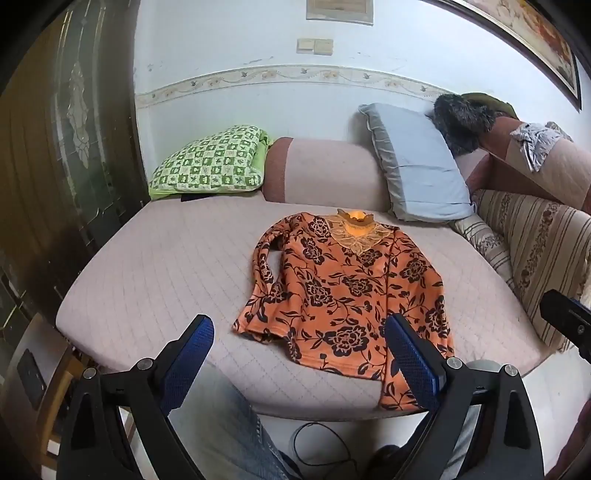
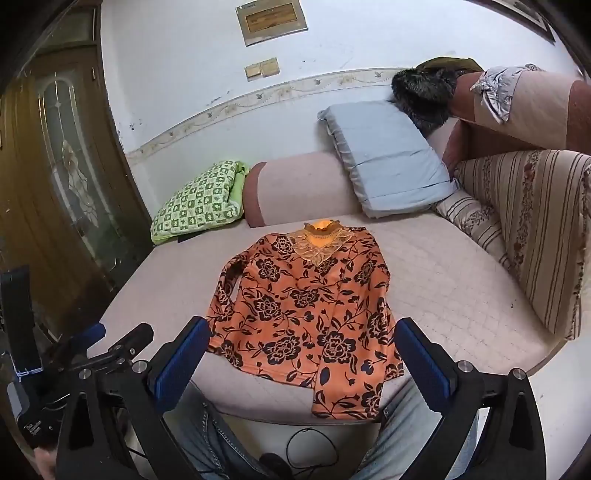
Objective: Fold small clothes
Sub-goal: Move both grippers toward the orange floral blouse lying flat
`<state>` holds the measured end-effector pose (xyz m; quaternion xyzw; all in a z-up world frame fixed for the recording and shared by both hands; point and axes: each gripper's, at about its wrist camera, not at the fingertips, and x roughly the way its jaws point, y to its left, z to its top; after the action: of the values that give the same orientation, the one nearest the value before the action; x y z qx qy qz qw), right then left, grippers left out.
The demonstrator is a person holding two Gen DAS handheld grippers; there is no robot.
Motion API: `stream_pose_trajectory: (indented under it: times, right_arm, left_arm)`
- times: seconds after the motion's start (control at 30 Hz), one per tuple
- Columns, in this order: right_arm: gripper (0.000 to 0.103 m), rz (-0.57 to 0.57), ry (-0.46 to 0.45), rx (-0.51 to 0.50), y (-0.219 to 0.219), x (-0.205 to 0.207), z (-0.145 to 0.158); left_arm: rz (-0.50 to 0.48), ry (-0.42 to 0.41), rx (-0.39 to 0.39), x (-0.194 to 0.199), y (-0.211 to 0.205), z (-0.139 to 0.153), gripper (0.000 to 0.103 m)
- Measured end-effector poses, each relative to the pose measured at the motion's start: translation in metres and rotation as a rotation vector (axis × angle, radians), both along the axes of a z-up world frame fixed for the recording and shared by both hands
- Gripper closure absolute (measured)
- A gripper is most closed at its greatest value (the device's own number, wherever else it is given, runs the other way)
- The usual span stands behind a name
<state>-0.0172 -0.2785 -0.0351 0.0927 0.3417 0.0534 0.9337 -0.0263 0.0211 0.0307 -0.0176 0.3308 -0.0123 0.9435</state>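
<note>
Grippers, left and right, hover spread and empty over floral blouse laid flat at mattress's front edge, ready for folding.

No text, label, brand or number can be read in either view. A framed plaque hangs high on the white wall, above a pair of light switches; it carries dark lines that may be lettering, too small and blurred to make out. In the left wrist view only the plaque's lower part shows at the top edge, equally unreadable. A small pale marking sits on the black body of the left gripper in the right wrist view, also too blurred to read. The orange floral blouse bears a flower pattern only, no print or tag.
</note>
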Motion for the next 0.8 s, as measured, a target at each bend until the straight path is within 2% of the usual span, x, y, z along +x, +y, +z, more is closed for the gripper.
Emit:
stream_pose_trajectory:
  times: [0.13, 0.8]
  right_arm:
    - [0.002, 0.023, 0.025, 0.020, -0.001, 0.004, -0.002]
    - [0.003, 0.055, 0.094, 0.042, -0.004, 0.022, -0.023]
  left_arm:
    - [-0.004, 0.012, -0.029, 0.002, 0.005, -0.004, 0.008]
    - [0.019, 0.044, -0.017, 0.023, 0.008, -0.031, 0.008]
